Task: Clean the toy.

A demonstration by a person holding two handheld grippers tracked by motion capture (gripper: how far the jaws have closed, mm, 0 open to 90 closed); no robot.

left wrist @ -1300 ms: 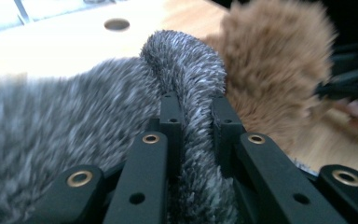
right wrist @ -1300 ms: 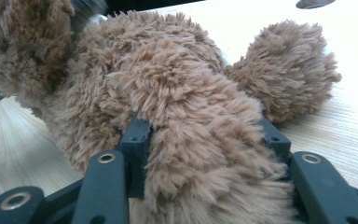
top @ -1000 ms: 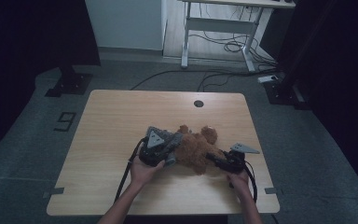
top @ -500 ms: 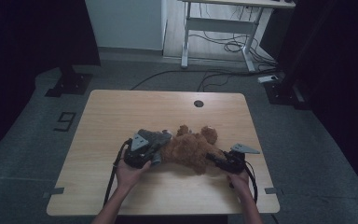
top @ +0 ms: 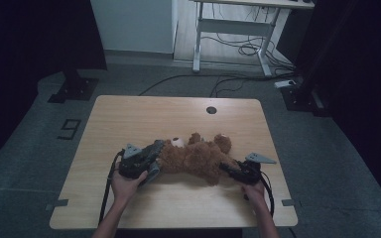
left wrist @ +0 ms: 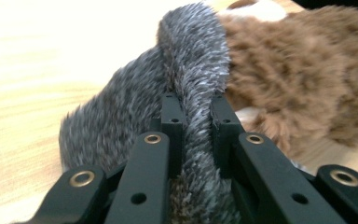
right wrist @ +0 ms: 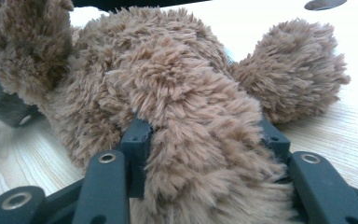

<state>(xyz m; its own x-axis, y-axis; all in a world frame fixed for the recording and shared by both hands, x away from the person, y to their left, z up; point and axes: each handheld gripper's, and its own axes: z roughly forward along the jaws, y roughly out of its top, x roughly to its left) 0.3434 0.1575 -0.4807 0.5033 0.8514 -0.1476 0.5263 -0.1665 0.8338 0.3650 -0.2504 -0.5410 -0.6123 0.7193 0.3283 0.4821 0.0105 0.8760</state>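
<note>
The brown bear (top: 198, 159) lies stretched across the counter (top: 129, 114), nearer the front edge than the back, roughly midway between the left and right edges. At its left end is a grey furry piece (left wrist: 121, 116) touching the brown plush. The left gripper (top: 146, 163) has its jaws closed on a fold of that grey fur, which stands pinched between them in the left gripper view. The right gripper (top: 230, 169), at the bear's right end, has its jaws clamped around a thick brown limb (right wrist: 205, 154), with another rounded limb (right wrist: 293, 70) just beyond it. A dark round hole (top: 211, 110) sits near the counter's back edge.
</note>
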